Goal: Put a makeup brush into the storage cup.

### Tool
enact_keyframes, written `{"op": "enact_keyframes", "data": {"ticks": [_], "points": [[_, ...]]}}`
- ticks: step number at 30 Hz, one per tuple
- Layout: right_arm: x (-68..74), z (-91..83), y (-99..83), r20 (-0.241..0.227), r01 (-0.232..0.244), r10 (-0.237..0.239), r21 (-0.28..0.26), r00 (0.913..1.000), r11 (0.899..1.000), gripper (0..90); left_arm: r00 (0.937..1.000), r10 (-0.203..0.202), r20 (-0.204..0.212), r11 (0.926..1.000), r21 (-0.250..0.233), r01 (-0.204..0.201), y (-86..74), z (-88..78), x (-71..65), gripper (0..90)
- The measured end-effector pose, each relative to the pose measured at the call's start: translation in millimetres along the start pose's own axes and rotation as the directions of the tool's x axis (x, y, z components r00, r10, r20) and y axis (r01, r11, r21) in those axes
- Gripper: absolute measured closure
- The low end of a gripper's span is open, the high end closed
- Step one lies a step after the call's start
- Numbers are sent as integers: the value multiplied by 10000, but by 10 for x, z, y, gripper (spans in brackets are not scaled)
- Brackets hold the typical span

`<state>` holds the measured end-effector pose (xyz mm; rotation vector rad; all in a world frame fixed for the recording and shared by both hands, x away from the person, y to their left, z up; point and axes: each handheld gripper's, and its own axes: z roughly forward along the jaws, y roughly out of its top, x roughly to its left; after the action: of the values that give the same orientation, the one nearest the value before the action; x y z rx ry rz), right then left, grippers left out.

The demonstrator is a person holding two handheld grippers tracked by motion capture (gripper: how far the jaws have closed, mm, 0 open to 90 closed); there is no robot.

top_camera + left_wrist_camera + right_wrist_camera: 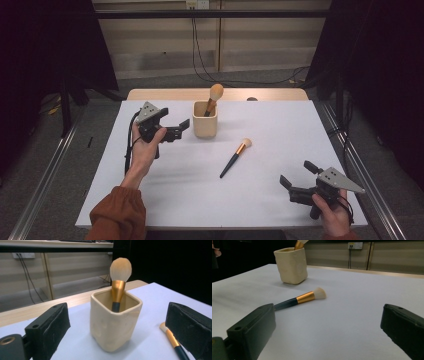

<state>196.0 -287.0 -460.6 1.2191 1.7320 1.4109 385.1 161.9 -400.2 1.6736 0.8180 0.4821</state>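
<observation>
Both tools wide and empty; my left tool [186, 127] sits beside the cup [205, 120], so a careless swing could tip it before my right tool [295, 174] fetches the loose brush [236, 157].

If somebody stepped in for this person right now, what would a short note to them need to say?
Left gripper: open, holding nothing, beside the cream cup, jaws towards it.
Right gripper: open, holding nothing, at the near right of the white table.
Things: the big brush stands in the cup, bristles up. The small brush lies flat on the table between the cup and the right gripper, apart from both.
Done: one brush in the cup.
Left: probably pick up the small brush and stand it in the cup too.
</observation>
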Motion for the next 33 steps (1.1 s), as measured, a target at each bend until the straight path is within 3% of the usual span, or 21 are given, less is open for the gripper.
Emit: {"op": "enact_keyframes", "data": {"ticks": [3, 9, 12, 18, 22, 33], "points": [[1, 0, 1, 7, 4, -4, -8, 10000, 10000, 0, 9998, 127, 140, 9999, -76, -126, -23, -70, -15, 45], [1, 1, 2, 17, -46, 46, -22, 10000, 10000, 0, 9996, 284, 39, 9991, -331, -282, -55, -244, -45, 38], [3, 0, 1, 8, 12, -12, 1, 10000, 10000, 0, 10000, 25, 44, 9993, -377, -23, -68, -310, -48, 33], [4, 2, 0, 7, 7, -7, 21, 10000, 10000, 0, 9995, 305, 20, 9992, -259, -305, -120, -456, -63, 26], [4, 5, 0, 28, -26, 26, -2, 10000, 10000, 0, 10000, 66, -47, 9998, -162, -66, -194, -539, -73, 26], [6, 19, 5, 66, 0, 0, 6, 10000, 10000, 0, 9995, 107, -303, 9999, -44, -109, -368, -760, -78, 32]]}}
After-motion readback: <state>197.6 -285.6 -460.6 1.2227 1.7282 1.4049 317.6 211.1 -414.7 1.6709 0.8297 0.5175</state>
